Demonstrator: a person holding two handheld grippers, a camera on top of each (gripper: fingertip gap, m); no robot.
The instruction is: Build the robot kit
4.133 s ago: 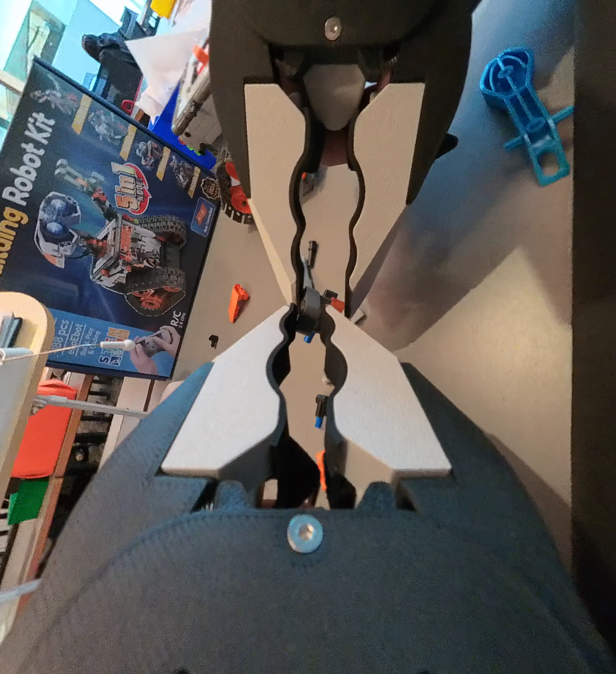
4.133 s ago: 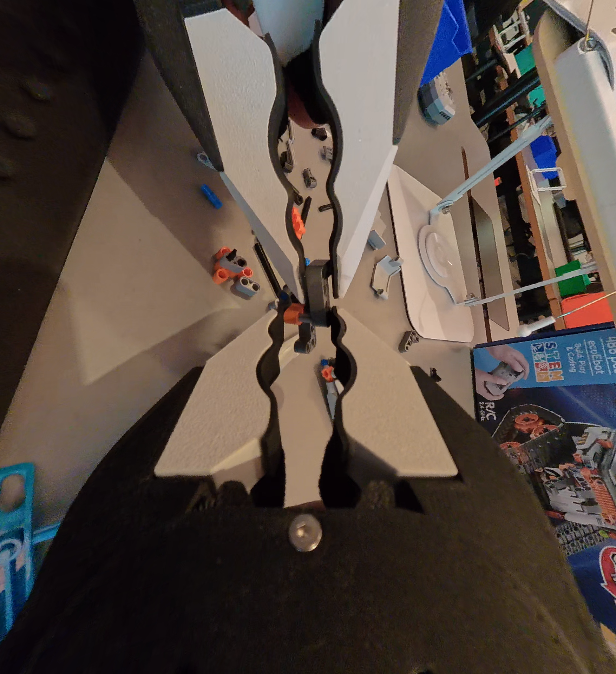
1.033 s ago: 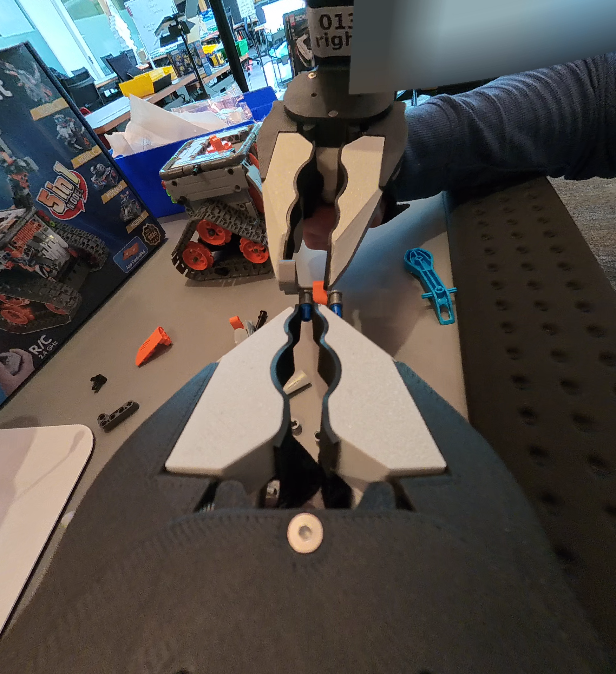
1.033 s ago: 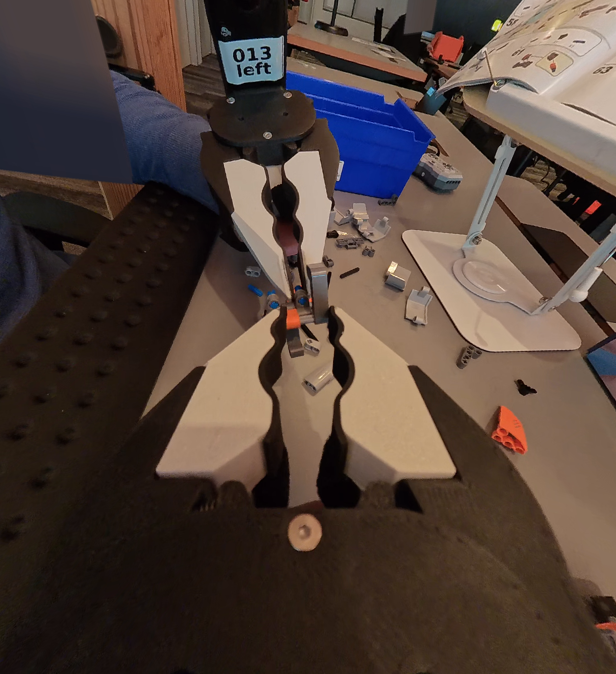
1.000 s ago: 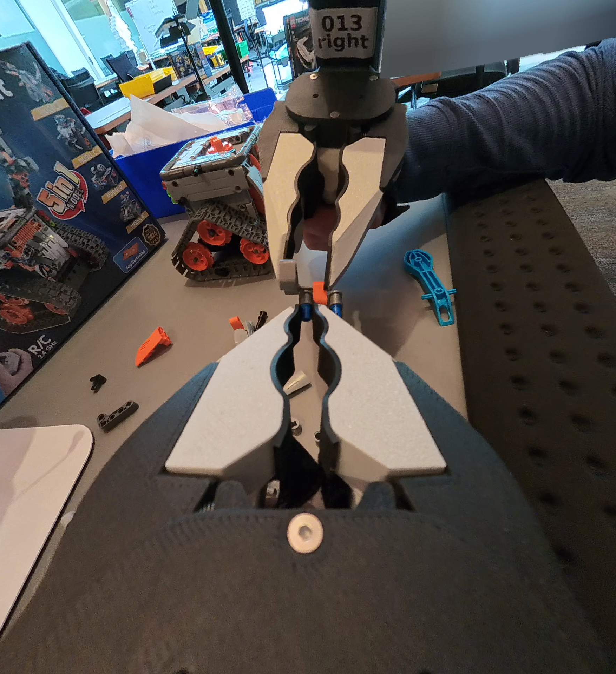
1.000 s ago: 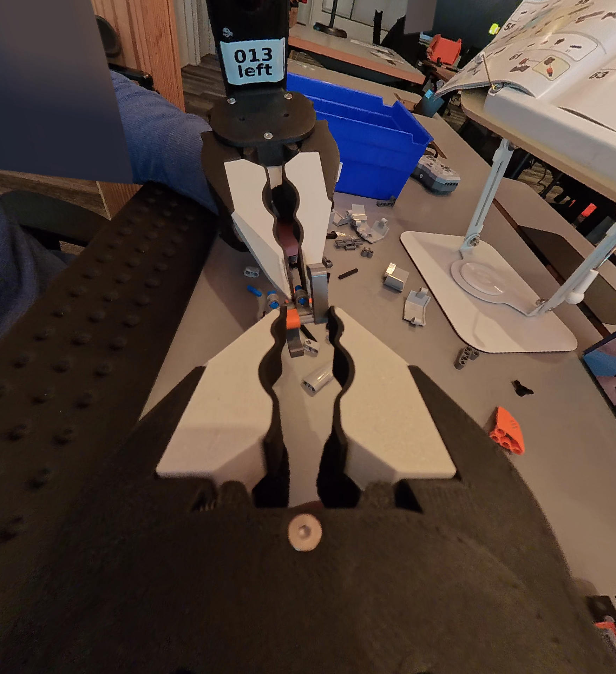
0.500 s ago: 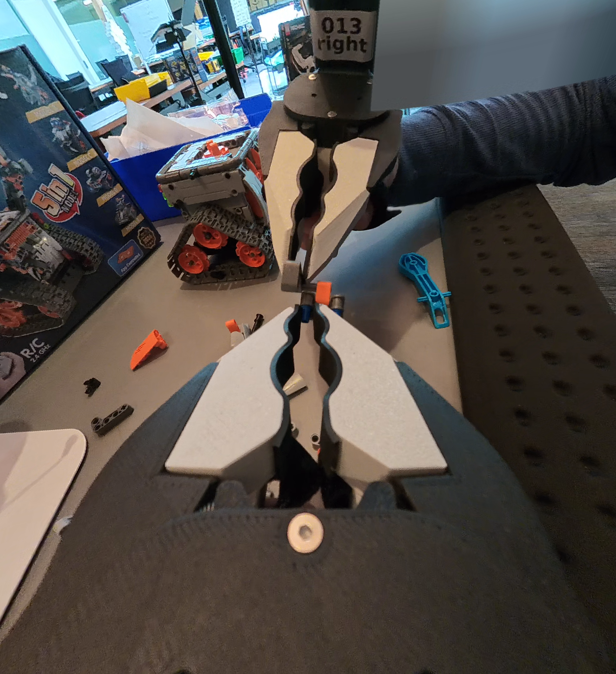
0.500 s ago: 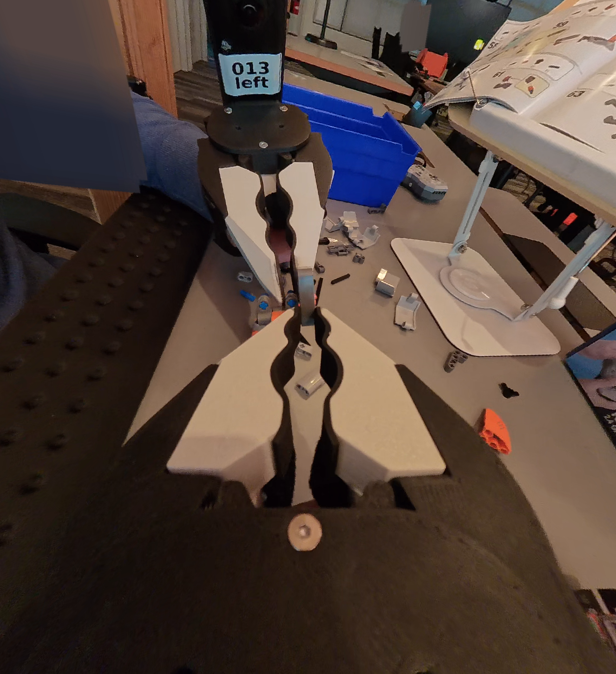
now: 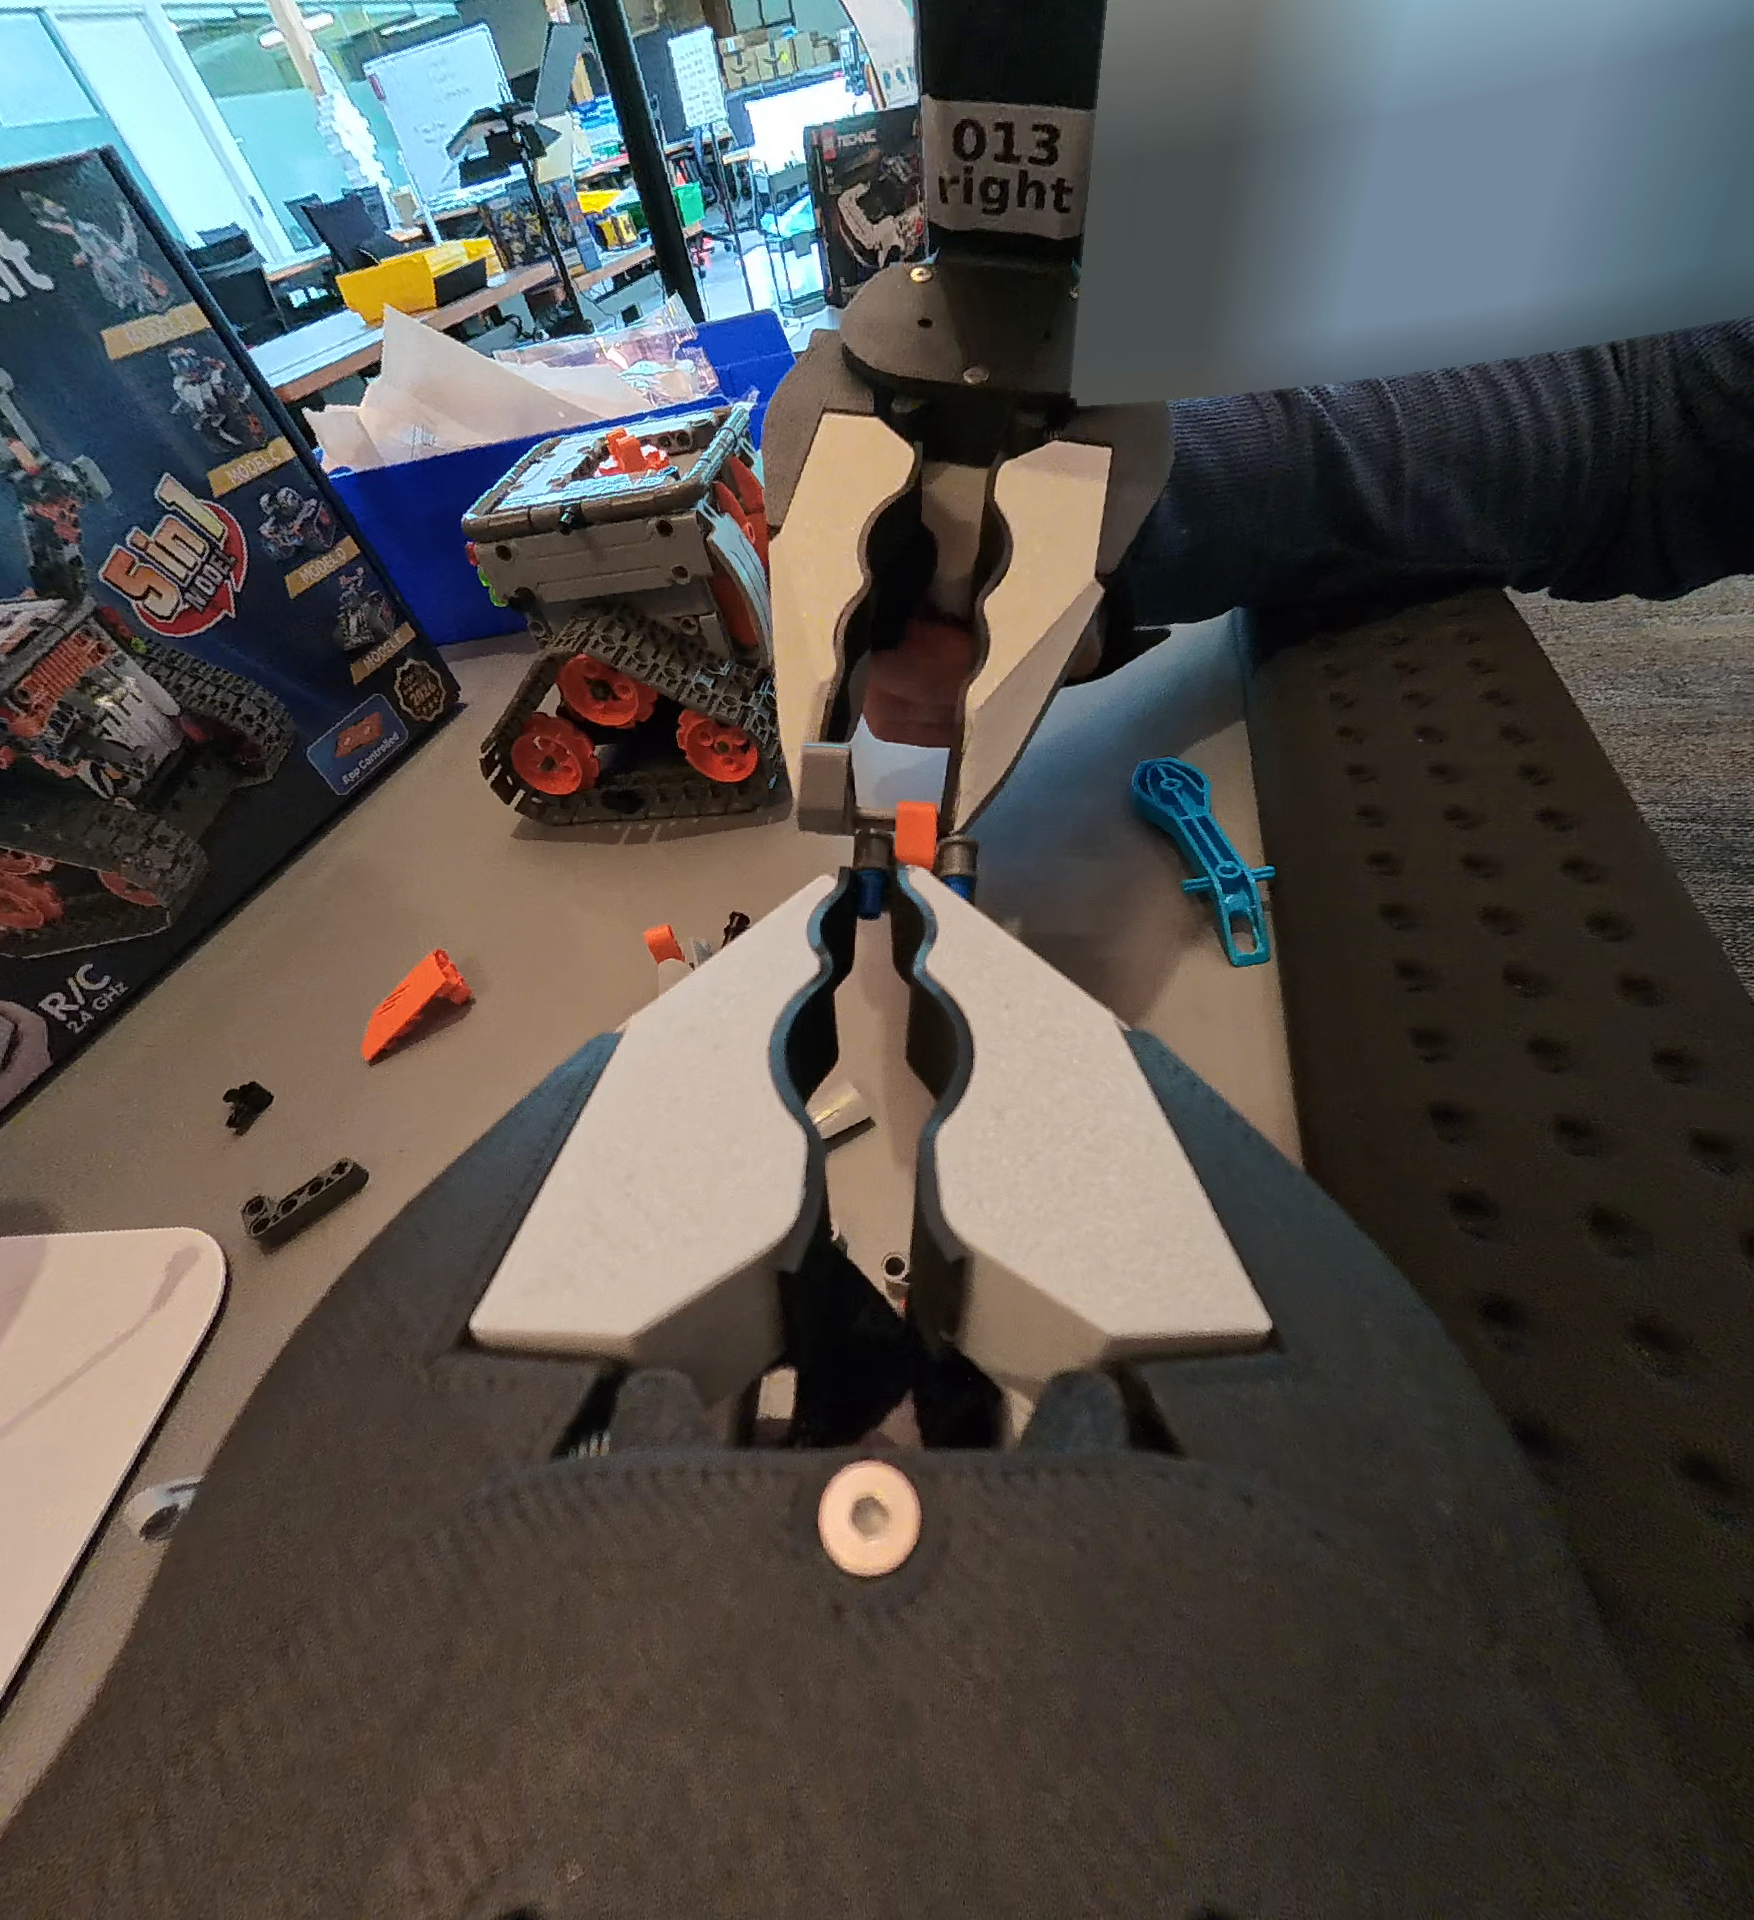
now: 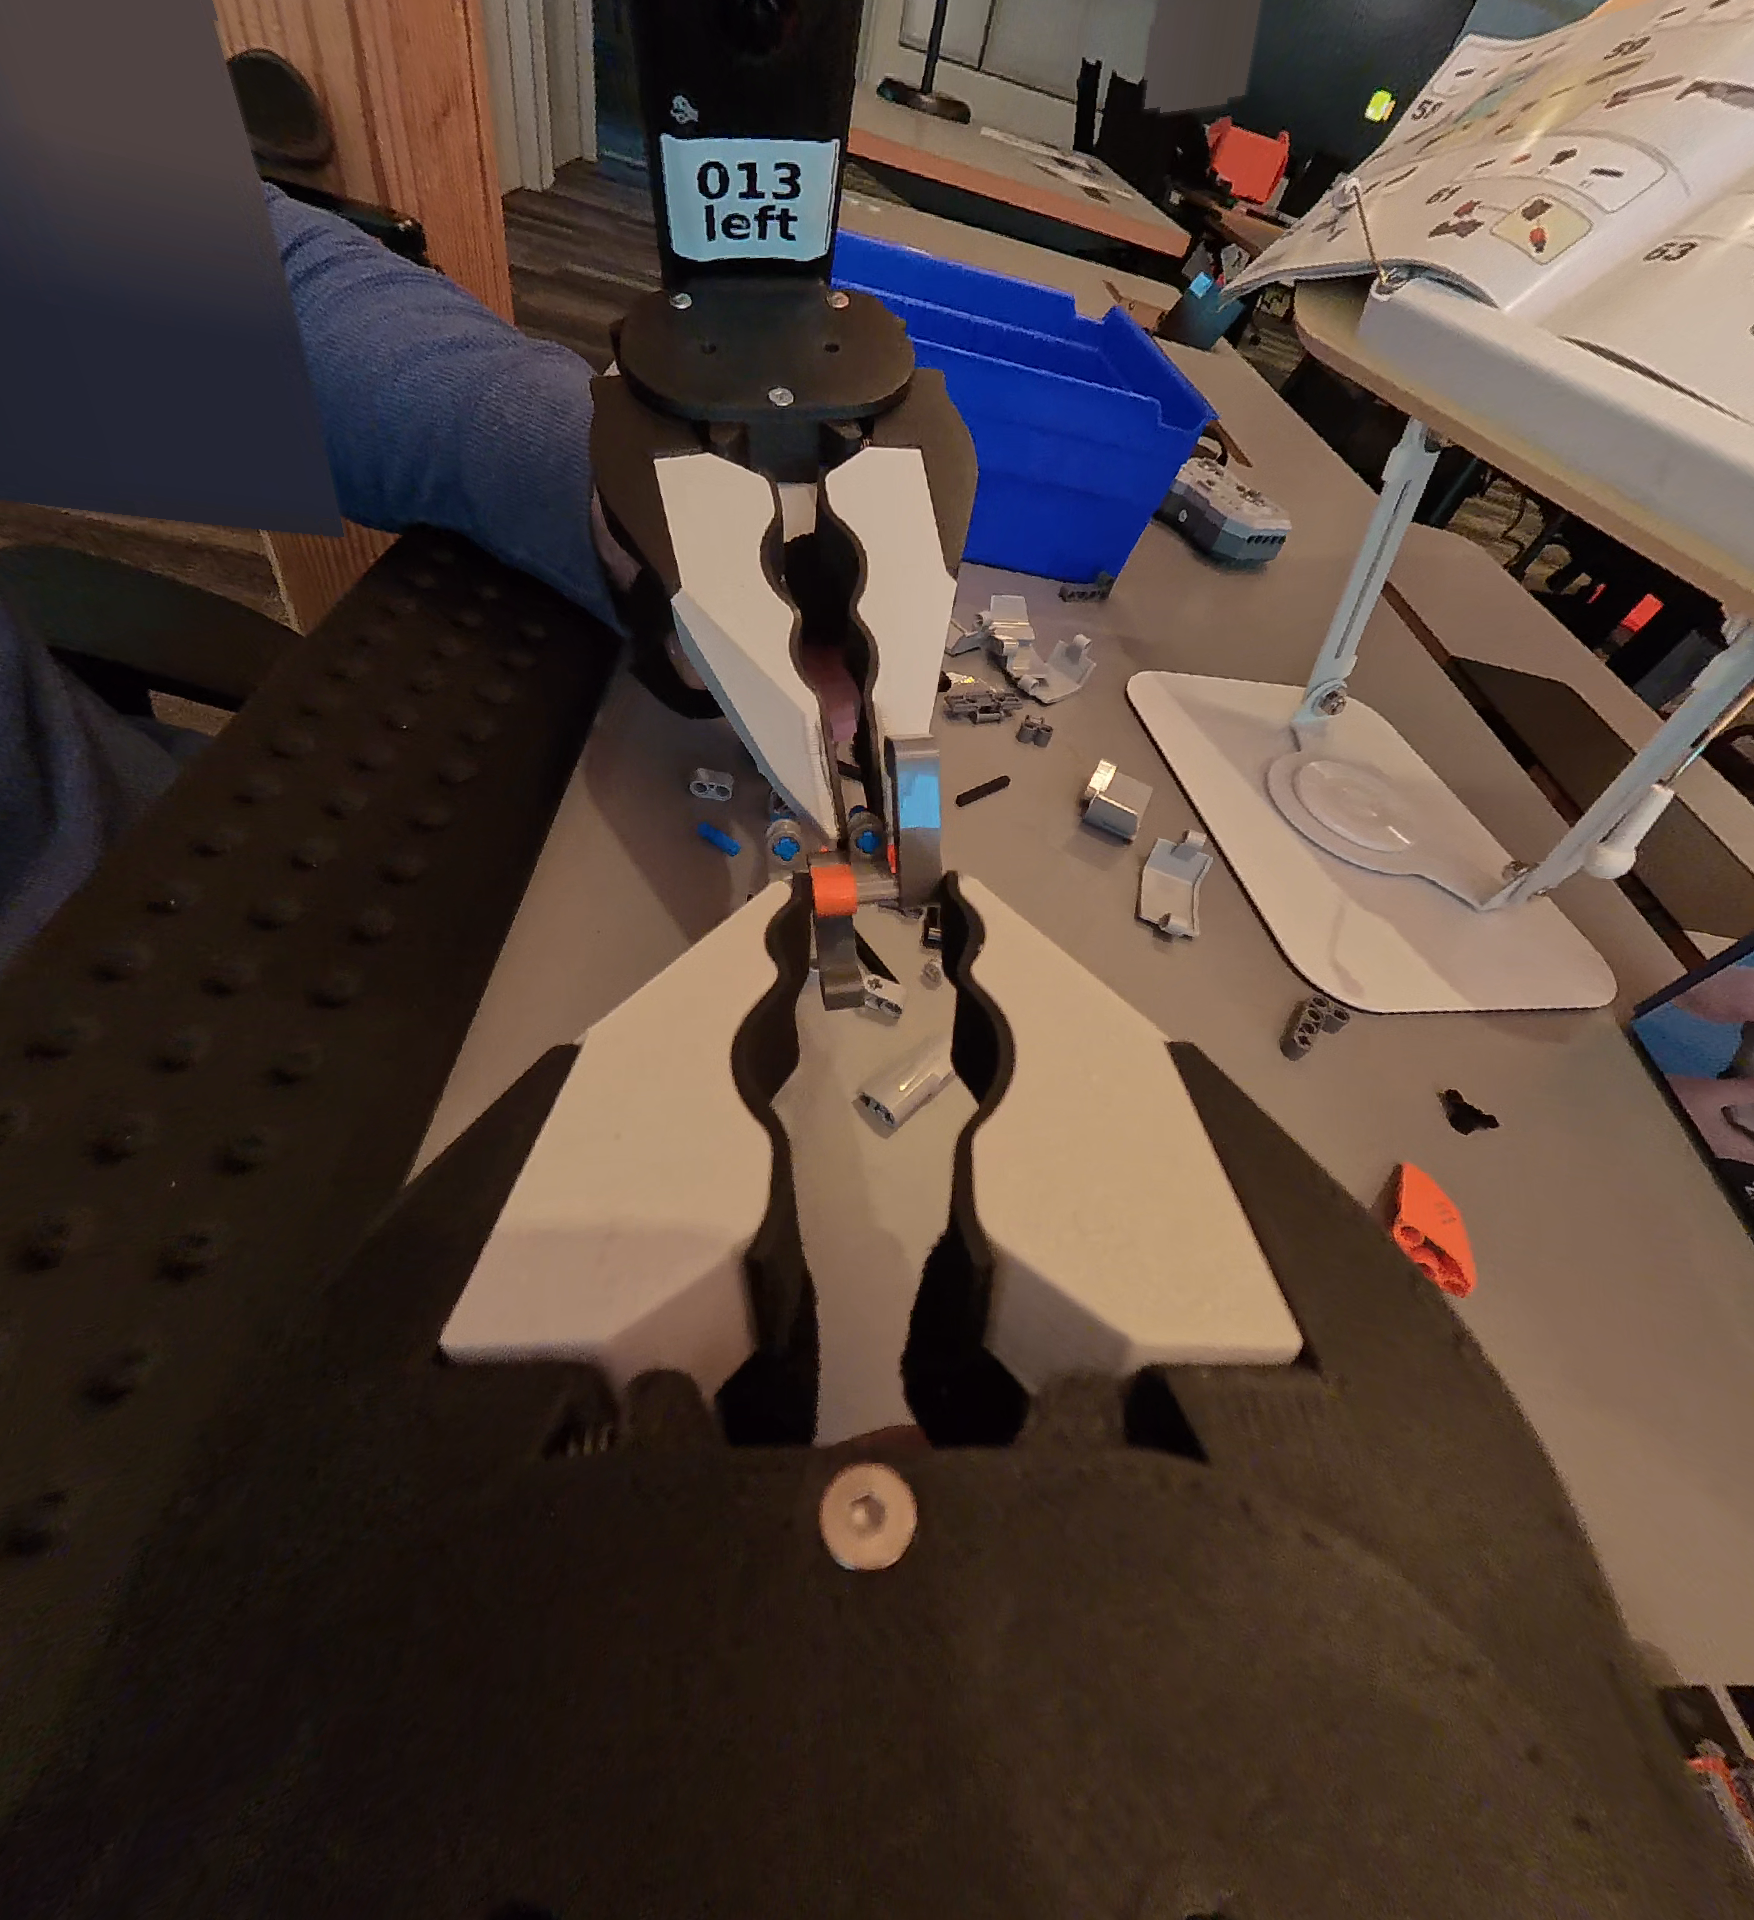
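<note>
My left gripper (image 9: 878, 888) is shut on a small brick assembly (image 9: 912, 831) of grey pieces, blue pins and an orange bush, held above the grey table. It also shows in the right wrist view (image 10: 857, 821), pointing at me. My right gripper (image 10: 873, 899) faces it tip to tip. Its fingers are spread, one on each side of the assembly (image 10: 831, 891), close to the orange bush and the grey beam. The right gripper also shows in the left wrist view (image 9: 888, 800). A person's sleeves lie behind both grippers.
A tracked robot model (image 9: 624, 623), its kit box (image 9: 73, 623) and a blue tool (image 9: 1200, 842) are on the table. So are an orange wedge (image 10: 1429, 1231), loose grey parts (image 10: 1112, 800), a white stand base (image 10: 1372, 883) and a blue bin (image 10: 1039, 436). A black perforated mat (image 9: 1527, 1039) lines the near edge. My two grippers' fingertips are within a few centimetres of each other. Both grippers' tips are roughly 20 cm from the tracked robot model (image 9: 624, 623).
The right gripper's fingers were squeezed close on the assembly half a second ago and have now spread apart. The left gripper keeps its hold; both have hardly shifted.
</note>
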